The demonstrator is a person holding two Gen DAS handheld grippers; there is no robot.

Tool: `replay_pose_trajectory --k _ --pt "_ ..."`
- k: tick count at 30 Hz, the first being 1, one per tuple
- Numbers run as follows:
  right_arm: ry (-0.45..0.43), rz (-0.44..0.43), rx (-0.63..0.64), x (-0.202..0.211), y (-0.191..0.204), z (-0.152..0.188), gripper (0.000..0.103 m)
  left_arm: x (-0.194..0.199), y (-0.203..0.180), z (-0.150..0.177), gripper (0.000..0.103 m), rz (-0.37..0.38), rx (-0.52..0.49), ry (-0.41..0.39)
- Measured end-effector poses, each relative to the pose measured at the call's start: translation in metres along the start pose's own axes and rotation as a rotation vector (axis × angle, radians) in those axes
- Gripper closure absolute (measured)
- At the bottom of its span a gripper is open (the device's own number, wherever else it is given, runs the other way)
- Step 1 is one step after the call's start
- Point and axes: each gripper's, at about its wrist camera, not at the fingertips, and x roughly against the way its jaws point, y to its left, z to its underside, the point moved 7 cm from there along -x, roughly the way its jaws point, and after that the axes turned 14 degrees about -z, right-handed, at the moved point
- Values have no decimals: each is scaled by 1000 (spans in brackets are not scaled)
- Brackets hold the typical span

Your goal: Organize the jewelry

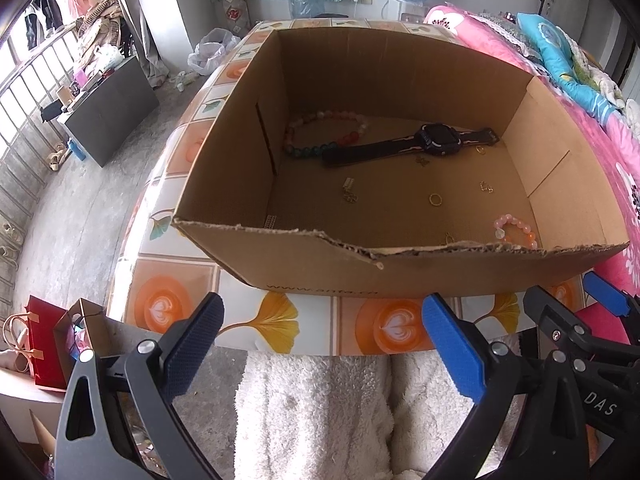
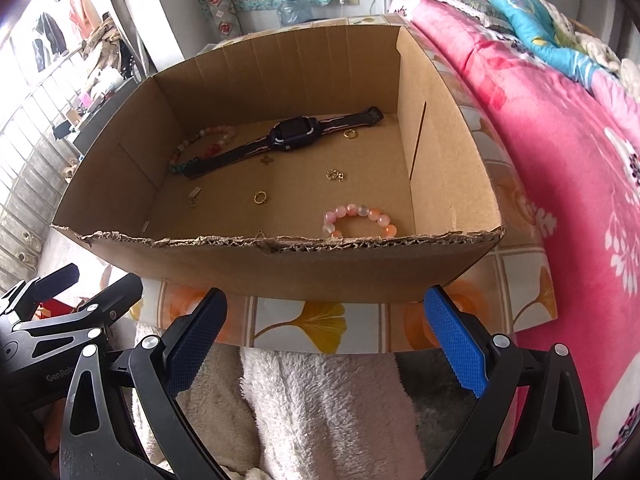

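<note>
An open cardboard box [image 1: 400, 276] [image 2: 280, 268] stands on a patterned table. Inside lie a black watch [image 1: 436, 140] [image 2: 292, 136], a long multicolour bead bracelet [image 1: 320, 136] [image 2: 200, 148], a small pink-orange bead bracelet [image 1: 516, 232] [image 2: 360, 220], a gold ring [image 1: 435, 199] [image 2: 260, 197] and several small gold pieces [image 1: 350, 192] [image 2: 335, 175]. My left gripper [image 1: 320, 340] is open and empty in front of the box's near wall. My right gripper [image 2: 324, 340] is open and empty, also in front of the box; it shows at the left wrist view's right edge [image 1: 600, 304].
The tiled-pattern table [image 1: 280, 320] [image 2: 320, 324] ends just before the grippers. A pink floral bed cover [image 1: 600, 140] [image 2: 560, 160] lies to the right. White fleece fabric [image 1: 320, 420] is below. A red bag [image 1: 44, 344] and a grey cabinet [image 1: 108, 108] stand to the left.
</note>
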Motion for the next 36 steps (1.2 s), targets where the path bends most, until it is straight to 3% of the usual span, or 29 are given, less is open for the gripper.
replay_pose_trajectory --k 36 --pt "32 -8 -20 -6 -6 -6 8 -4 -1 -7 6 7 -9 22"
